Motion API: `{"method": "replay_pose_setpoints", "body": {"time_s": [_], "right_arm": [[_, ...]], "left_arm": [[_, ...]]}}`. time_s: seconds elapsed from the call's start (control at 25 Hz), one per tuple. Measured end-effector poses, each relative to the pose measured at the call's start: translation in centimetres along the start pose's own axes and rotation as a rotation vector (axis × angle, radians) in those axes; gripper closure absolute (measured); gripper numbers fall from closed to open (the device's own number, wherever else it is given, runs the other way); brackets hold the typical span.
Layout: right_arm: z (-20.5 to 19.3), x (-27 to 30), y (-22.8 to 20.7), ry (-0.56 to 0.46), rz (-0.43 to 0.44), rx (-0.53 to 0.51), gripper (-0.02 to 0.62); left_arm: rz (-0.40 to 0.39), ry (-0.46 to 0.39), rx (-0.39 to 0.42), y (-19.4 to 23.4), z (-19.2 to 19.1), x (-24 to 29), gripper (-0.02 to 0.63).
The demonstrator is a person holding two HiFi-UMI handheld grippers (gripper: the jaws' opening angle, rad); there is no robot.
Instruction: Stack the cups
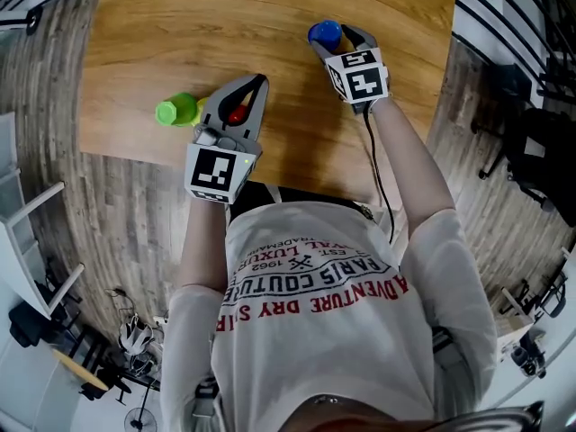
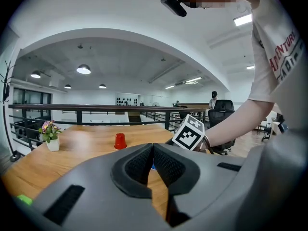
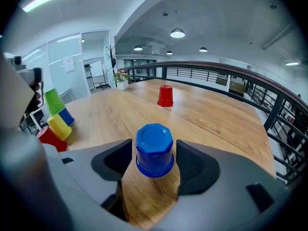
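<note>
A blue cup stands upside down on the wooden table, between the jaws of my right gripper. The jaws are open, with a narrow gap on each side of the cup. In the head view the blue cup shows at the tips of the right gripper. A tilted stack of green, blue, yellow and red cups lies by my left gripper. Its green end sticks out to the left. The left gripper is shut with nothing between its pads.
A lone red cup stands upside down farther out on the table, the same red cup also showing in the left gripper view. A small potted plant sits at the far table corner. A black railing runs beyond the table's edge.
</note>
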State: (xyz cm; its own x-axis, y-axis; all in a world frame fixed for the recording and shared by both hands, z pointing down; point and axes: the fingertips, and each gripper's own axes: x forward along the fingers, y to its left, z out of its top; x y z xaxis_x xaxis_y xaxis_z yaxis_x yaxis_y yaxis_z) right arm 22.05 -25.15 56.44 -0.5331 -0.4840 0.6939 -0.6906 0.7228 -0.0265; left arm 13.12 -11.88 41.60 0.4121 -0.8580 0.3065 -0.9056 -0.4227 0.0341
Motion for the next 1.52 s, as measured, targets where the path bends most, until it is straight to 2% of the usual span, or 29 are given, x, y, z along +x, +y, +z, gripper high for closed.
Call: {"method": "replay_pose_setpoints", "body": {"time_s": [0.08, 0.12, 0.28, 0.56, 1.12, 1.52], "right_arm": [[0.1, 0.1, -0.1, 0.008, -0.004, -0.002, 0.304], [0.1, 0.0, -0.1, 0.016, -0.005, -0.001, 0.344], [0.4, -1.2, 0.2, 0.018, 0.002, 0.005, 0.347], [2.2, -3.8, 2.4, -0.043, 0.018, -0.018, 0.35], [5.2, -10.3, 13.4, -0.13, 0.1, -0.025, 0.348], [5.8, -10.2, 22.9, -0.094, 0.186, -0.114, 0.348]], "left_arm": [[0.002, 0.005, 0.002, 0.1, -0.1, -0.2, 0.589], [0.001, 0.008, 0.006, 0.1, -0.1, -0.3, 0.589], [0.007, 0.009, 0.016, 0.1, -0.1, -0.8, 0.589], [-0.012, -0.007, 0.031, -0.2, 0.0, -1.6, 0.589], [-0.031, -0.054, 0.079, 0.4, 0.9, -10.3, 0.589], [0.007, -0.047, 0.069, 3.7, -1.0, -16.9, 0.589]]}}
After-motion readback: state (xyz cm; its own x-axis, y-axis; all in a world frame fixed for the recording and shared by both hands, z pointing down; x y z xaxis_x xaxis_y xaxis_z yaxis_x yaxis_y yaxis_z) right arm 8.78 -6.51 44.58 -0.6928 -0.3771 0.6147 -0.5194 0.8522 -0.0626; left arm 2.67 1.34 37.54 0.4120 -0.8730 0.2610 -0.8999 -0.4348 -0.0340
